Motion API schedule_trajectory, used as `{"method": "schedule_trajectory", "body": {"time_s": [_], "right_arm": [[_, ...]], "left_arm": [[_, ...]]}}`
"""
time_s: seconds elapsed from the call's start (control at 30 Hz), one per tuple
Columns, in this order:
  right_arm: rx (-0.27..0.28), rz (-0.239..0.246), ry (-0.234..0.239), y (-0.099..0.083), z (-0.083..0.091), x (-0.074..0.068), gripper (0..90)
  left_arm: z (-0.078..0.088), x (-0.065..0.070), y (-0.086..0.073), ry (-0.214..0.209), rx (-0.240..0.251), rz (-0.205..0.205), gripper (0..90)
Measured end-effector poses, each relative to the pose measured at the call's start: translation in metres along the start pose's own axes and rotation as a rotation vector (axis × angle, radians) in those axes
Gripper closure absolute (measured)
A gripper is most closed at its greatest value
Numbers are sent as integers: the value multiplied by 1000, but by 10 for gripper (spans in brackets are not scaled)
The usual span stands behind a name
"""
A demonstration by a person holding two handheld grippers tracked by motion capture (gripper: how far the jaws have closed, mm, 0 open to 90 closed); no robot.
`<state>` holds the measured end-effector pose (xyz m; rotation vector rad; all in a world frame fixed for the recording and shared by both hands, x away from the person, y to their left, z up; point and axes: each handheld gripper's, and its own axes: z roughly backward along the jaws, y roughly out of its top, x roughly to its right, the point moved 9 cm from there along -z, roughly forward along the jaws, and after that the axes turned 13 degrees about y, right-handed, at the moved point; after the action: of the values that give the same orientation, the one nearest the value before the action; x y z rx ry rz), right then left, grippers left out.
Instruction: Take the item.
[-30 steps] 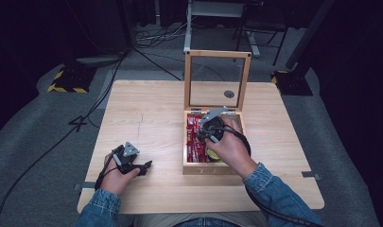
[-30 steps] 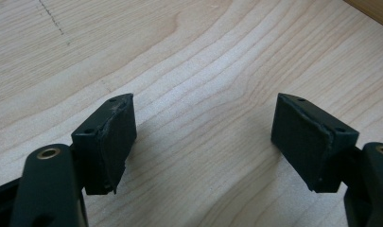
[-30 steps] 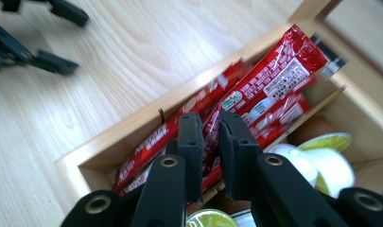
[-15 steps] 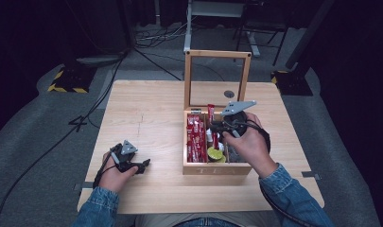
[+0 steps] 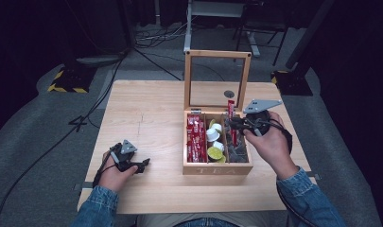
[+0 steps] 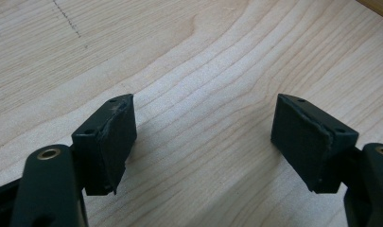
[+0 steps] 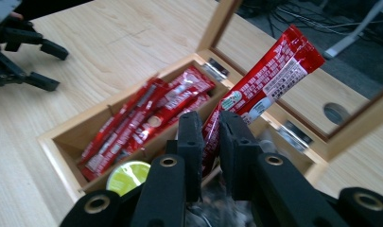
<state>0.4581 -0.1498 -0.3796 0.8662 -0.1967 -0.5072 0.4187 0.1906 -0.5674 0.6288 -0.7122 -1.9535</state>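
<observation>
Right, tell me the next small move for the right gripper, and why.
Probably lift the red sachet straight up, clear of the tea box. The right gripper has its jaws shut on the sachet's lower part, and that end sits low, near the compartments.

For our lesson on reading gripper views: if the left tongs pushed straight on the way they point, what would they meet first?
Probably the bare table: the open left tongs angle down at the wood, nothing between. The depth is unclear.

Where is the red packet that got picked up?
The red packet is pinched in the right gripper, held upright above the right side of the wooden tea box, just in front of its open lid.
</observation>
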Motion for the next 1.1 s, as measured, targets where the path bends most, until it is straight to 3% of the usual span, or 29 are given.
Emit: {"method": "schedule_trajectory", "body": {"time_s": [0.57,0.97,1.1], "right_arm": [[20,-69,-116,-52,54,63,794],[0,-135,-171,-103,60,104,794],[-1,-129,-179,-119,60,114,793]], "left_arm": [[0,-4,-1,-1,5,-1,238],[1,-4,-1,0,2,-2,237],[1,-4,-1,0,2,-2,237]]}}
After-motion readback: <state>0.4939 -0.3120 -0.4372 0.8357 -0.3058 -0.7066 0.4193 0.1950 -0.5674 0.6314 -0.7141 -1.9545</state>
